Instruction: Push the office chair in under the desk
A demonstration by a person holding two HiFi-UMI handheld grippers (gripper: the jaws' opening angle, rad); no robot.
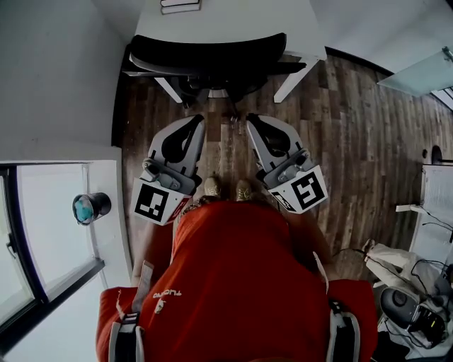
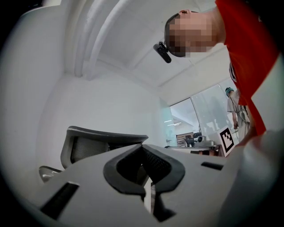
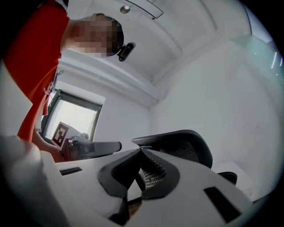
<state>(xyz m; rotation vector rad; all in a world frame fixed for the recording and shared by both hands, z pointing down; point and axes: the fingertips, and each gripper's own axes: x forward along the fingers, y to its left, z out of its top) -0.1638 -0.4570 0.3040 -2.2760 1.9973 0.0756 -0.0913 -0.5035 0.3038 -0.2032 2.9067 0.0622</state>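
Note:
The black mesh office chair [image 1: 209, 60] stands tucked in under the white desk [image 1: 233, 20], its backrest against the desk's front edge. Both grippers hang over the wooden floor in front of the person, well short of the chair and touching nothing. My left gripper [image 1: 199, 119] is shut, its jaws meeting at the tip with nothing between them. My right gripper [image 1: 248, 119] is shut and empty too. In the left gripper view the chair's backrest [image 2: 95, 142] shows beyond the shut left gripper [image 2: 143, 146]. In the right gripper view the backrest [image 3: 179, 142] rises behind the shut right gripper [image 3: 141, 150].
Books [image 1: 180, 6] lie at the desk's far edge. A white wall and a window sill with a teal-lidded cup [image 1: 90, 207] run along the left. A glass partition [image 1: 421, 71], another white table [image 1: 435, 187] and cabled gear [image 1: 410, 307] are at the right.

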